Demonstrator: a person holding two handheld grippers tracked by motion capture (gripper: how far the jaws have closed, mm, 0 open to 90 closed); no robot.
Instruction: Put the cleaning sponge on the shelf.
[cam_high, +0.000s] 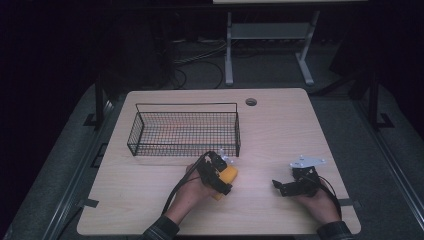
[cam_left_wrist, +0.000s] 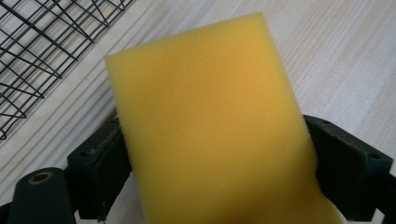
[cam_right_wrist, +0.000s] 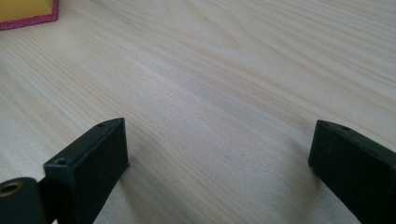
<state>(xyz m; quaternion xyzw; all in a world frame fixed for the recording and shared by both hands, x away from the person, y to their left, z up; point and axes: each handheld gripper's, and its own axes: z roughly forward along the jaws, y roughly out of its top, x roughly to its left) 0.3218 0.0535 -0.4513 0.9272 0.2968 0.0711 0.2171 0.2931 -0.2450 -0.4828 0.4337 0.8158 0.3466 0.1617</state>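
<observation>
Sponge (cam_left_wrist: 210, 126) sits clamped in the left gripper (cam_high: 218, 173), just at 5 o'clock of the basket (cam_high: 184, 131); right gripper (cam_high: 296, 186) rests wide open, empty, on the surface (cam_high: 280, 130).

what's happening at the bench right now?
A person works at a wooden table with a gripper in each hand. The left gripper is clamped on a yellow sponge, its jaws pressing both sides, just in front of the black wire basket. The sponge is not in the basket yet. The right gripper sits off to the right near the table surface, jaws wide apart with nothing between them.
</observation>
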